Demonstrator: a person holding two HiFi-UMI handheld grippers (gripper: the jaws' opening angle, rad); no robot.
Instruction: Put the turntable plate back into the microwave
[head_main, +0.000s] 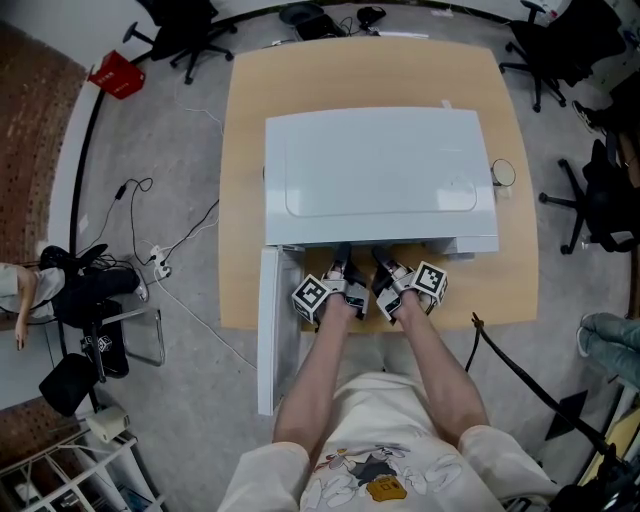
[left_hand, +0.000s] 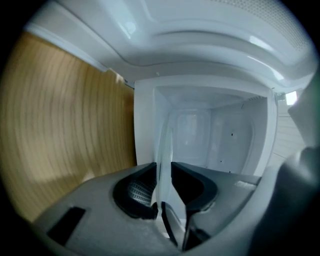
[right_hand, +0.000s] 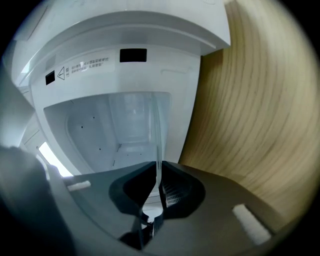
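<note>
I can't make out a single word. Above the right jaws, the microwave (right_hand: 150, 75) frame carries a warning triangle (right_hand: 61, 74) beside two lines of print too small to read. Square black-and-white markers sit on the left cube (head_main: 311, 296) and the right cube (head_main: 431, 279) behind the jaws.

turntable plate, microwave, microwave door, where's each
turntable plate (right_hand: 156, 135): right gripper view, its glass edge, seen edge-on
microwave (head_main: 380, 170): head view, its top panel
microwave door (head_main: 275, 340): head view, the swung-open panel
</note>
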